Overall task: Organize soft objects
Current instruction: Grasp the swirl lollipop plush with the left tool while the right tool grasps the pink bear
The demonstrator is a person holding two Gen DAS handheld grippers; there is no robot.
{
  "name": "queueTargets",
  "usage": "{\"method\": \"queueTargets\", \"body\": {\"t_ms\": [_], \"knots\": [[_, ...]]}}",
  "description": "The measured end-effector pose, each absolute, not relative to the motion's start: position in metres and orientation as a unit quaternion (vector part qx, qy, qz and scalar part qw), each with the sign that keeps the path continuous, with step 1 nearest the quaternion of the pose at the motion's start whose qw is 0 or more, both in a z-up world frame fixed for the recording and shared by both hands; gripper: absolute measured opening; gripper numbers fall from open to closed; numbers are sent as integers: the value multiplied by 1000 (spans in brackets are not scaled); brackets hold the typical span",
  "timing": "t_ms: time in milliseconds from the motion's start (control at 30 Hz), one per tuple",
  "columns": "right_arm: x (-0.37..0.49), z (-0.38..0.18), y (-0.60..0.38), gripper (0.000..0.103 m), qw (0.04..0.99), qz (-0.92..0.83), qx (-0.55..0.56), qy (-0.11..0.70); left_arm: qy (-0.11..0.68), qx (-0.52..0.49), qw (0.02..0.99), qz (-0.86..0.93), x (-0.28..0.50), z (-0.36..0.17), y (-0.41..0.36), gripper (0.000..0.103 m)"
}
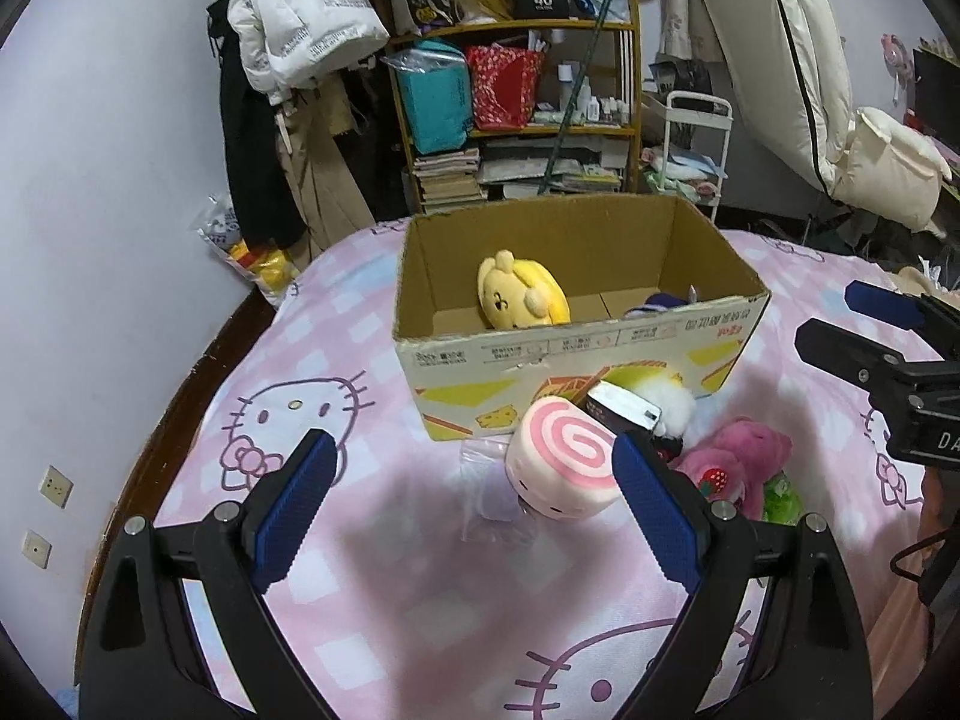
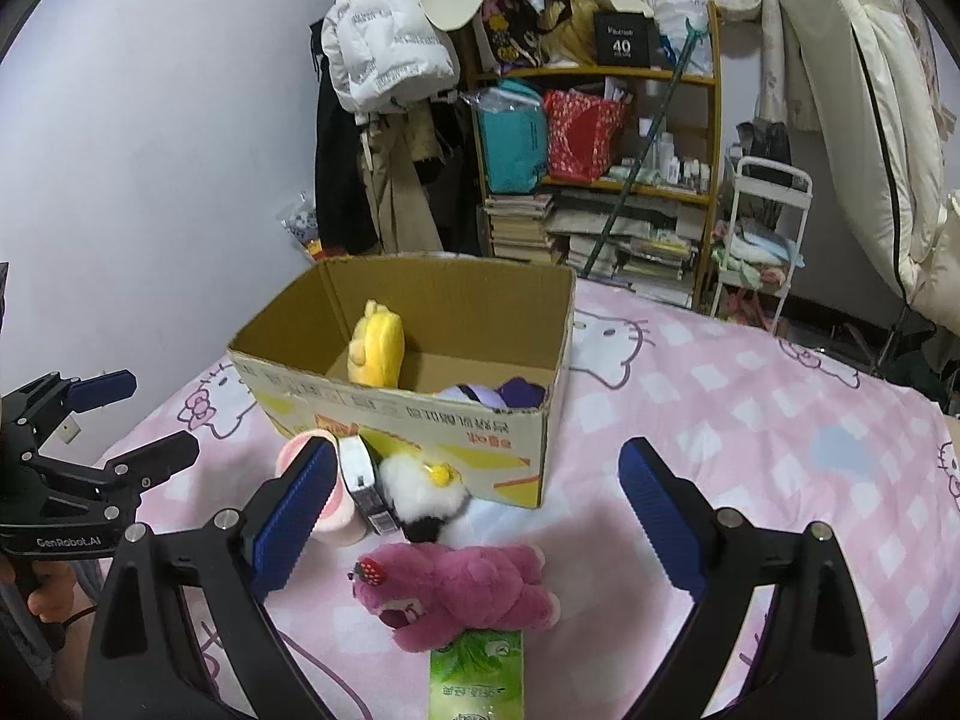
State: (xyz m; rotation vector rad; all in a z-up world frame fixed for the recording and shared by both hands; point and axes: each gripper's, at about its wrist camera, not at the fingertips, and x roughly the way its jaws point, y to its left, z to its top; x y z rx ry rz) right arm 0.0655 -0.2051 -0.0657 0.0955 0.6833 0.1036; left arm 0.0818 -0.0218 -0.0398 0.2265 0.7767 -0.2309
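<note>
Both grippers empty, fingers apart: left gripper (image 1: pixel 474 480) faces the pink swirl plush (image 1: pixel 564 459) on the bed (image 1: pixel 360 600) beside the cardboard box (image 1: pixel 576 354), likely next pick; right gripper (image 2: pixel 477 480) over pink bear (image 2: pixel 462 585).

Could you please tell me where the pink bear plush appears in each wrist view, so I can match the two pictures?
Left wrist view: the pink bear plush lies lower right, beyond the left gripper.
Right wrist view: the plush lies low at centre, just ahead of the right gripper.
Shared landmark: the cardboard box behind it.
</note>
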Motion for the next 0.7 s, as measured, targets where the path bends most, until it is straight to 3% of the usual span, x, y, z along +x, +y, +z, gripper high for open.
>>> {"method": "queueTargets", "body": {"t_ms": [700], "knots": [[95, -97, -221, 99, 919, 40, 77, 386, 426, 137, 881, -152, 107, -78, -49, 92]]}}
